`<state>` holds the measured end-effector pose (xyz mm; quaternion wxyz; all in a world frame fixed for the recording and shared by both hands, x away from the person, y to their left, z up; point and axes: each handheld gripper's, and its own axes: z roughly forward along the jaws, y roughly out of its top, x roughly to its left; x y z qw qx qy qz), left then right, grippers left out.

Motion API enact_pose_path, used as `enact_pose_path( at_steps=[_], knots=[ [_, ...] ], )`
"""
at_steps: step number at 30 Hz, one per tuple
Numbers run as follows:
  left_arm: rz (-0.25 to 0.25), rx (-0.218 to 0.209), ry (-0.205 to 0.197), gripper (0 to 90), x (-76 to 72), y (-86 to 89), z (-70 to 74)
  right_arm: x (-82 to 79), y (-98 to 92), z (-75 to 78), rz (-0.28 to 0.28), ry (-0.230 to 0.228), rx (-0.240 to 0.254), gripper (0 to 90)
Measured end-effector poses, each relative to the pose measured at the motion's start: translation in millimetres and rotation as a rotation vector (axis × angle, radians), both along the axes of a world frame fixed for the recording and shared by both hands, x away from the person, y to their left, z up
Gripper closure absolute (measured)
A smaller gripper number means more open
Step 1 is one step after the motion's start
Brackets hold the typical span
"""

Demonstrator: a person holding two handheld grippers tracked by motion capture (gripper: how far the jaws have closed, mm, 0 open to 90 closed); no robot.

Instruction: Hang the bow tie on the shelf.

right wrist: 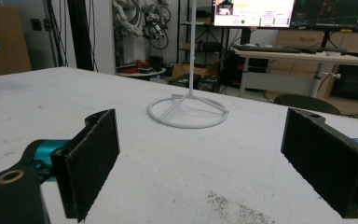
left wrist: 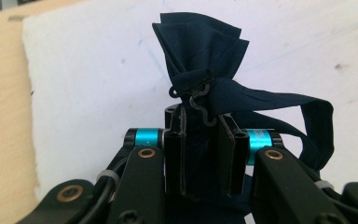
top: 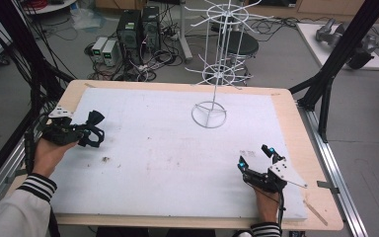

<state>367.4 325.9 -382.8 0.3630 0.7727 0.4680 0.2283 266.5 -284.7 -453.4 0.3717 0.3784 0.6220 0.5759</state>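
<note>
Your left tongs (left wrist: 200,154) are clamped on the dark cloth (left wrist: 205,60) and its small clip (left wrist: 200,100), near the surface's left edge; the right tongs (right wrist: 214,163) gape empty. The cloth's loose loop could snag the rack (top: 209,114).

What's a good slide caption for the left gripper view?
Left gripper clamps a dark blue cloth bunched by a small black hook, above the white table cover.
</note>
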Motion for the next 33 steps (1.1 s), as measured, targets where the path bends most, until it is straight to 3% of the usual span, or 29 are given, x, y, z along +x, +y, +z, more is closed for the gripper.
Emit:
enact_pose_path(
  at_steps=[11, 18, 33],
  knots=[
    [-0.032, -0.054, -0.083, 74.9, -1.1, -13.4, 12.2, 0.0, 0.0, 0.0, 0.000, 0.000, 0.000, 10.5],
    [-0.065, -0.100, -0.144, 74.9, -0.3, -32.8, 25.0, -0.1, 0.1, -0.2, 0.000, 0.001, -0.001, 10.5],
    [-0.136, -0.178, -0.218, 74.8, 10.0, -66.7, 46.0, 0.1, -0.1, 0.0, 0.002, 0.000, 0.001, 10.5]
  ],
)
